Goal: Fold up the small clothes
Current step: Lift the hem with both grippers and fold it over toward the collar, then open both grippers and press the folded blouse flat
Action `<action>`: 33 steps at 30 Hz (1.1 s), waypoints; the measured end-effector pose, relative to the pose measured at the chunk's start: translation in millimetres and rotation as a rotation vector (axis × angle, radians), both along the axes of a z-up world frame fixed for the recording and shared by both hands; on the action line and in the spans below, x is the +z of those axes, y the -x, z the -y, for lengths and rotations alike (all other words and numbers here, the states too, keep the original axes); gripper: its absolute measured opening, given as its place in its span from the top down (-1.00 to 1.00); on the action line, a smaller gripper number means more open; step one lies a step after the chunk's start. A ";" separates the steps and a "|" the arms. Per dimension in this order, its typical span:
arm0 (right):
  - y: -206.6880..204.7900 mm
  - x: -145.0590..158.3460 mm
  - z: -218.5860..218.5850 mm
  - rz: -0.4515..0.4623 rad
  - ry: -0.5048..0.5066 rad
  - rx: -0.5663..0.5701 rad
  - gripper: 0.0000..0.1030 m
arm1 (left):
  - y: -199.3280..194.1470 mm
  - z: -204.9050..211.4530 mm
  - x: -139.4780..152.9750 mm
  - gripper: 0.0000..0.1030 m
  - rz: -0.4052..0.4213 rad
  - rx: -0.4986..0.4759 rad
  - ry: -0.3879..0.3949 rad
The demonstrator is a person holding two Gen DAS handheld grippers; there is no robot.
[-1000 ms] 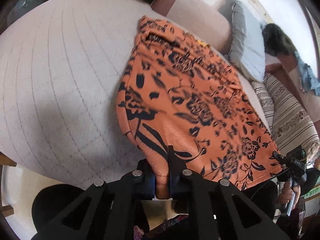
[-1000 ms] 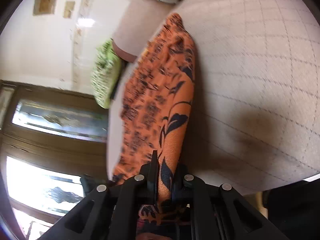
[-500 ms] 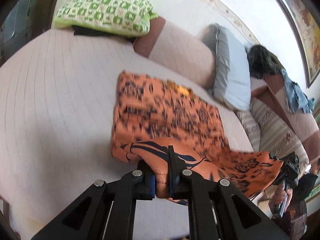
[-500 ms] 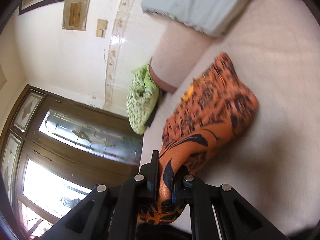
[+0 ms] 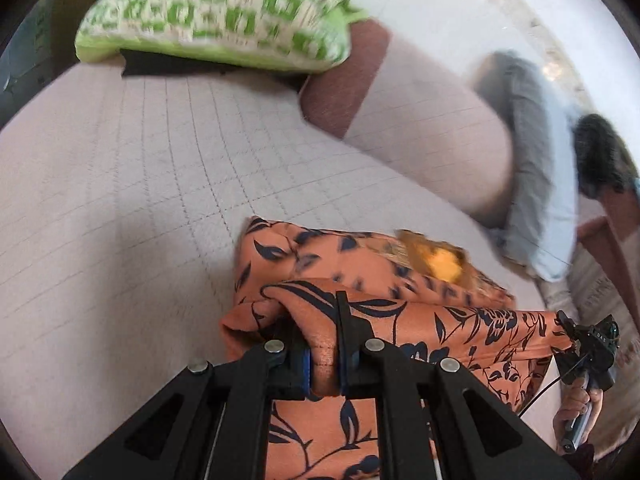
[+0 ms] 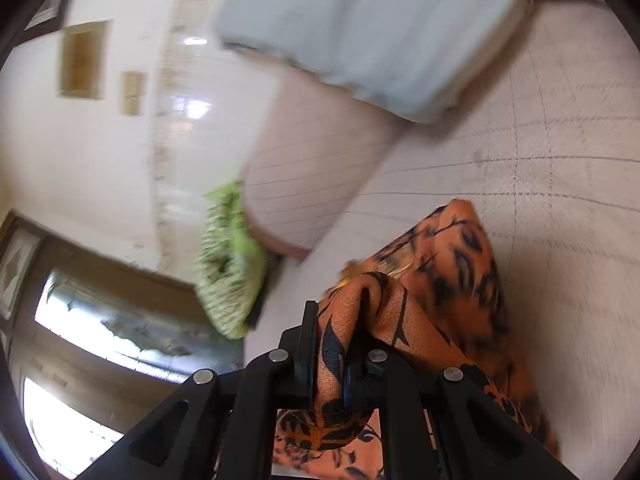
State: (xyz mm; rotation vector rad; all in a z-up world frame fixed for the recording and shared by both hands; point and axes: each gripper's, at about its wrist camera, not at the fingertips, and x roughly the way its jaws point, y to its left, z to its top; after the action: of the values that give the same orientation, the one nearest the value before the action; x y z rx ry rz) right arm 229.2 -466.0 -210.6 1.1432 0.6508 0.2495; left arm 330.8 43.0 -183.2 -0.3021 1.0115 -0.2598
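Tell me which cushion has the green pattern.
The far-left cushion, at the sofa's end. The one beside it is plain beige; the next is grey.

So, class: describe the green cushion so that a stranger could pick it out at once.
Find the quilted beige sofa seat. At its far end, against the beige bolster, lies the green cushion. It alone has a green-and-white check; the neighbouring pillow is plain grey.

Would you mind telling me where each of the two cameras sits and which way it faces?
Left wrist: on the left tool, facing across the quilted bed toward the green pillow; its fingers clamp the orange garment; the right tool shows.
Right wrist: on the right tool, facing the wall and glass door; fingers clamp the garment.
Shared: garment, green pillow, grey pillow, bed.
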 end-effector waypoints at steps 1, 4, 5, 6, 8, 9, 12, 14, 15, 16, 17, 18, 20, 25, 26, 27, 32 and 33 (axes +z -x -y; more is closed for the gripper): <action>-12.0 -10.9 2.3 -0.026 -0.022 -0.004 0.75 | -14.0 0.9 -14.5 0.77 -0.035 0.014 -0.009; -42.9 -50.6 10.6 -0.127 -0.099 -0.001 0.60 | -34.8 -0.9 -42.4 0.71 -0.100 0.047 0.006; -45.3 -57.3 13.2 -0.138 -0.108 -0.004 0.51 | -37.9 -2.7 -47.2 0.68 -0.102 0.051 0.033; -47.7 -66.3 17.4 -0.133 -0.138 -0.006 0.50 | -37.9 -4.1 -46.7 0.58 -0.091 0.052 0.050; -48.5 -74.1 26.6 -0.120 -0.217 0.003 0.47 | -35.0 -8.0 -40.9 0.33 -0.068 0.046 0.100; -47.8 -71.6 30.2 -0.108 -0.221 0.005 0.27 | -29.5 -11.8 -33.4 0.12 -0.033 0.060 0.125; -33.5 -44.8 41.3 -0.009 -0.166 -0.046 -0.58 | -8.2 -23.4 -2.2 -0.57 0.093 0.168 0.071; -23.0 -35.9 44.4 0.027 -0.185 -0.085 -0.58 | 12.0 -27.6 17.9 -0.57 0.151 0.189 0.077; -17.8 -31.3 43.5 0.036 -0.194 -0.088 -0.58 | 22.4 -27.3 25.0 -0.57 0.170 0.192 0.086; -15.6 -26.4 39.6 0.029 -0.176 -0.077 -0.58 | 34.1 -24.8 30.7 -0.57 0.185 0.196 0.081; -13.5 -19.1 30.7 0.019 -0.131 -0.045 -0.57 | 48.4 -16.0 34.4 -0.57 0.188 0.194 0.040; -10.9 -9.2 16.2 0.006 -0.056 -0.007 -0.51 | 57.6 -6.9 34.6 -0.57 0.178 0.184 -0.004; -8.5 5.1 -11.8 -0.022 0.072 0.062 -0.32 | 73.9 17.4 26.4 -0.57 0.140 0.137 -0.097; -16.3 -2.1 -95.9 -0.155 0.322 0.263 0.15 | 86.5 63.2 -13.3 -0.57 0.077 0.013 -0.272; -19.1 -8.8 -106.0 -0.191 0.351 0.288 0.18 | 85.7 66.1 -20.8 -0.57 0.069 0.007 -0.279; -23.7 -17.4 -115.0 -0.232 0.385 0.306 0.20 | 82.5 66.6 -26.9 -0.57 0.058 0.002 -0.287; -46.8 -22.0 -122.4 -0.227 0.590 0.277 0.28 | 41.6 69.5 -34.4 -0.57 0.031 -0.039 -0.261; -57.3 -20.9 -119.9 -0.220 0.616 0.266 0.28 | 31.4 69.6 -34.8 -0.57 0.022 -0.051 -0.240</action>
State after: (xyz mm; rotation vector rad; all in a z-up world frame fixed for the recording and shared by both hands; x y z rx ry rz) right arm 286.5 -346.1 -231.5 0.4929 0.9940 0.1316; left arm 299.4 -26.6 -218.0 -0.0554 1.0181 -0.1855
